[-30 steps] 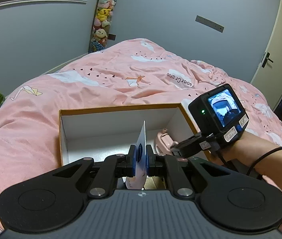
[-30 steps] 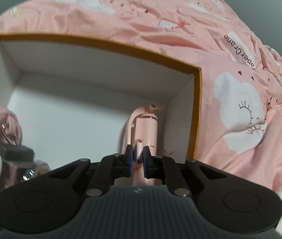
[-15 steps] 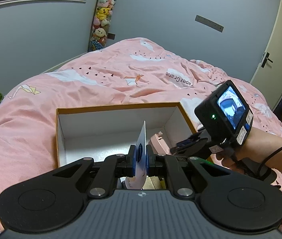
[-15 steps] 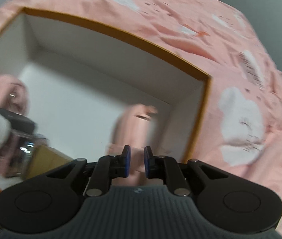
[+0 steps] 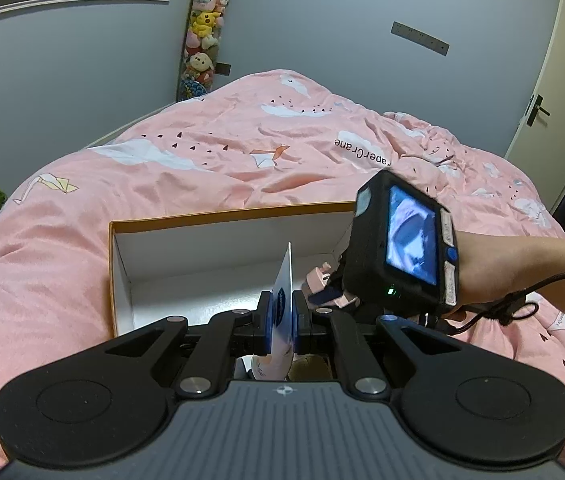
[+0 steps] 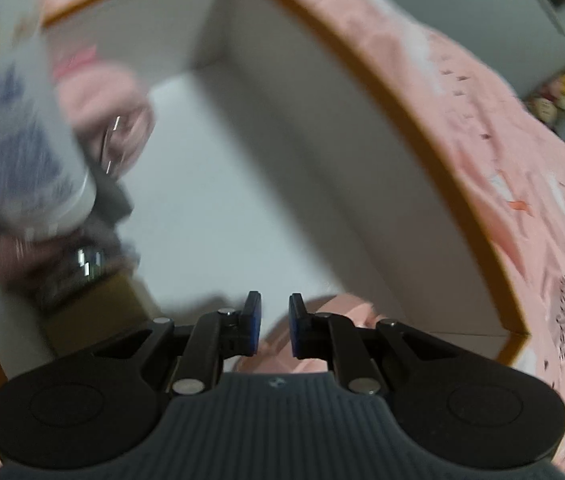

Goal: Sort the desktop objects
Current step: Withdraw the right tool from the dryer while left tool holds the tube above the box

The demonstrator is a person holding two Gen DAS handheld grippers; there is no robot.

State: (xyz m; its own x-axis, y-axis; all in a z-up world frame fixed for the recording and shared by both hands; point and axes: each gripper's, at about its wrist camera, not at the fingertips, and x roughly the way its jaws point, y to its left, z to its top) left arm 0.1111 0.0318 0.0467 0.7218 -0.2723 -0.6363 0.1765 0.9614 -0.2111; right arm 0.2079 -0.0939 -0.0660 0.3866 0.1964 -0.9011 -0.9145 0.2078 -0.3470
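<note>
— Jaws on the left gripper (image 5: 282, 316): how do they stand?

— Clamped on a thin white card with a blue print (image 5: 285, 276). It stands on edge between the pads, its top corner rising in front of the white cardboard box with the orange rim (image 5: 222, 215).

— And the right gripper (image 6: 275, 328)?

— Its jaws are narrow, with a small gap between the blue pads and nothing pressed in it. It points down into the box, near the right-hand wall.

— Where is the pale pink plastic object (image 6: 334, 308)?

— Inside the box, on the floor by that right wall, just beyond the right gripper's tips. I cannot tell whether they touch.

— Anything else in the box?

— At its left end there is a blurred white bottle with blue print (image 6: 22, 140), a soft pink item (image 6: 102, 92) behind it and a brown cardboard piece (image 6: 94, 308) in front.

— What does the box sit on?

— On a bed with a pink patterned cover (image 5: 202, 160). The person's forearm (image 5: 494, 272) reaches in from the right of the box.
</note>
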